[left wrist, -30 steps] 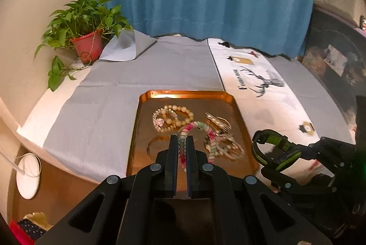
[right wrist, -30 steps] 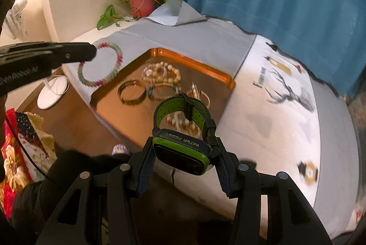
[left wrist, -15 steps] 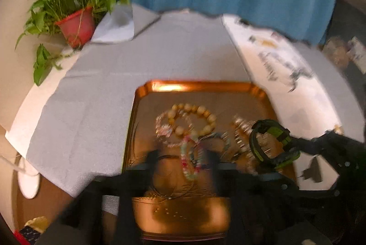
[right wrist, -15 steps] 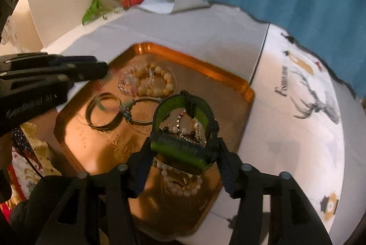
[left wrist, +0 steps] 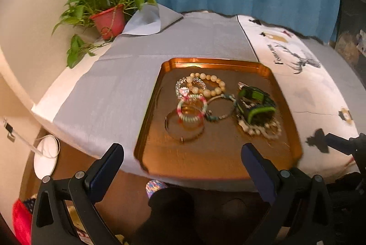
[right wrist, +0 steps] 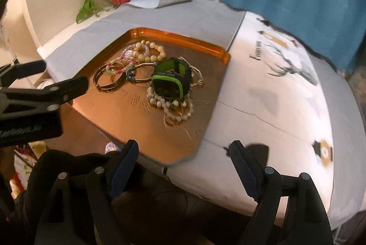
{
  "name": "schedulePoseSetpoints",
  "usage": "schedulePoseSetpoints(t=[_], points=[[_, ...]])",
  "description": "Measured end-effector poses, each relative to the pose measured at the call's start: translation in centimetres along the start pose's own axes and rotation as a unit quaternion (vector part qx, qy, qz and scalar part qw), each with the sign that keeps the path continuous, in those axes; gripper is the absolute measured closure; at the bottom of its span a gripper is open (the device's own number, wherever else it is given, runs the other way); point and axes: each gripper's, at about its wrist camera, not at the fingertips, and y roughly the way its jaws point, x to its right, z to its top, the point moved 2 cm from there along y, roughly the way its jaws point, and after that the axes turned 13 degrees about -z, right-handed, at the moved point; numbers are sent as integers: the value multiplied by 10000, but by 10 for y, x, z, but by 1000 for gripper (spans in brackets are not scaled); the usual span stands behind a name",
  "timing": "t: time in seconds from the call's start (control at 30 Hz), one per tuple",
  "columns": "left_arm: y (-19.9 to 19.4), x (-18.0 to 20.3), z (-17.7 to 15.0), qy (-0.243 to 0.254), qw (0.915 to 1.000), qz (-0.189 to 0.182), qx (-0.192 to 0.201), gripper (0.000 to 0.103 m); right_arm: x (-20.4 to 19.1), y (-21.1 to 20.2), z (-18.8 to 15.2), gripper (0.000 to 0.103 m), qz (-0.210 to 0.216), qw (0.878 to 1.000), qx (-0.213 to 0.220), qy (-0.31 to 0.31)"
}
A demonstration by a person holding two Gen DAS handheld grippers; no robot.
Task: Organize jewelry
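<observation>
- Left hand-held gripper (left wrist: 181, 153) has just been opening, jaws spread wide with nothing between them, hanging over the near edge of the copper tray (left wrist: 146, 130).
- Right hand-held gripper (right wrist: 184, 151) likewise, jaws parted and empty.
- Green watch (right wrist: 170, 80) sits on the tray's right side atop a pale bead pile.
- Pink-green bead bracelet (left wrist: 192, 107) lies mid-tray, overlapping a metal bangle (left wrist: 184, 130).

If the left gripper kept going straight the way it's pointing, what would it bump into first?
Probably the bare floor of the copper tray, just short of the bangle. The left gripper is open and empty; depth is uncertain.
</observation>
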Motion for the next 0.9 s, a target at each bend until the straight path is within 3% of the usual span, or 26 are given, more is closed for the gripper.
schedulePoseSetpoints(t=[0.47,0.9], points=[[-60,17,-24,128,9983,280,496,1,1,-45,-22,20,-184,9994,303,53],[-68,20,-30,120,9983,260,512,0,-3,-64,-26,19,-187,9988,443,-24]])
